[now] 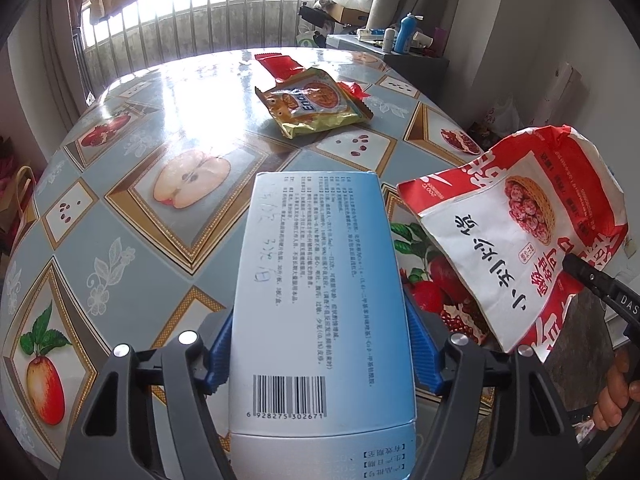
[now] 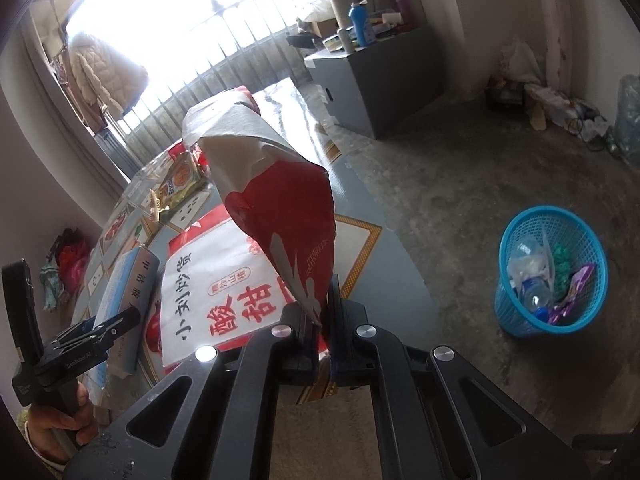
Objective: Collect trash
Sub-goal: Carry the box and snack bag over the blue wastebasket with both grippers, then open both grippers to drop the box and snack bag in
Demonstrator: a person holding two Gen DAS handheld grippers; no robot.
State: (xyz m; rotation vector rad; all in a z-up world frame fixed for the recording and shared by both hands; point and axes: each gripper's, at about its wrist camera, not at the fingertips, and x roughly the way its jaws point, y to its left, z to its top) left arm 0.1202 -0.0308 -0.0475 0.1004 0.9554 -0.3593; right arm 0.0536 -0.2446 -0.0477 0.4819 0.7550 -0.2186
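Note:
My left gripper point(image 1: 320, 344) is shut on a pale blue and white carton point(image 1: 320, 272), its blue pads point(image 1: 218, 356) pressing both long sides; the carton juts out over the table. The right gripper point(image 2: 325, 322) is shut on an edge of a red and white snack bag point(image 2: 276, 200), which stands up from the jaws near the table's right side. In the left wrist view the same bag point(image 1: 512, 232) hangs at the right, pinched by the right gripper's black fingers point(image 1: 588, 276). A gold snack packet point(image 1: 316, 104) and a red wrapper point(image 1: 280, 66) lie on the far part of the table.
The round table point(image 1: 132, 208) has a glossy fruit-print cloth. A blue mesh waste basket point(image 2: 550, 268) with several pieces of trash stands on the concrete floor to the right. A grey cabinet point(image 2: 372, 84) with bottles stands beyond the table. A person's hand point(image 1: 616, 396) holds the right handle.

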